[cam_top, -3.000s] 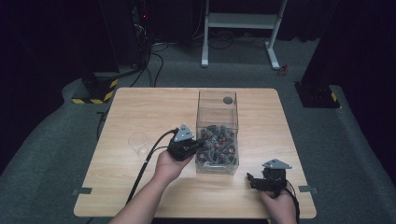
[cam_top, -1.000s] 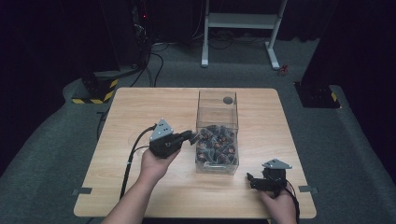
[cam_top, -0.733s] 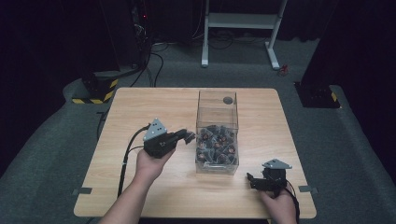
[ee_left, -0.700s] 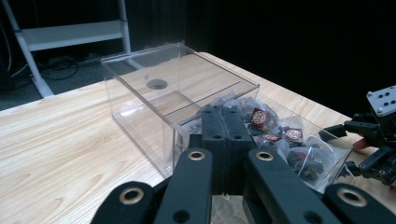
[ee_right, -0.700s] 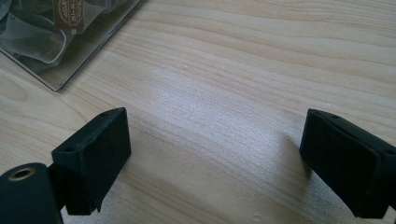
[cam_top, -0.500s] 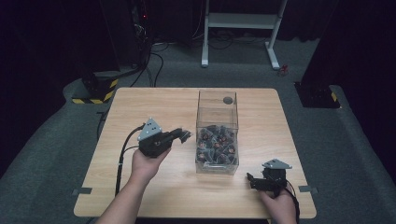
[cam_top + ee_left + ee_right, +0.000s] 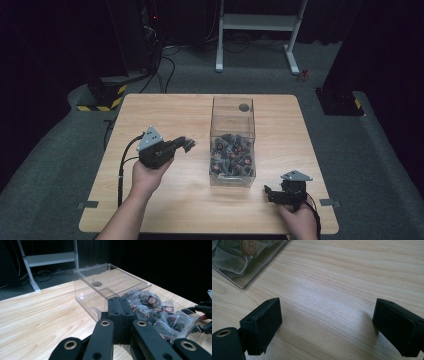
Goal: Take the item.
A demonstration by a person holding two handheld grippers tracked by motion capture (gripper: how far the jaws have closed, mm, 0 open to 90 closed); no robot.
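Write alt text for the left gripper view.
The left gripper has its two black jaws pressed shut, with nothing visible between them, above a wooden table. Just beyond stands a clear plastic box partly filled with small clear packets.

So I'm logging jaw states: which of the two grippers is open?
The right gripper, by the table's near right corner: its jaws stand wide apart over bare wood. The left gripper's are pressed together.

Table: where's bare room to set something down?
Free: the far strip of the table behind the clear box, and the wide patch left of the box beyond the left gripper. The right strip beside the box is narrower. Crowded: the near right corner, where the right gripper rests close to the box.
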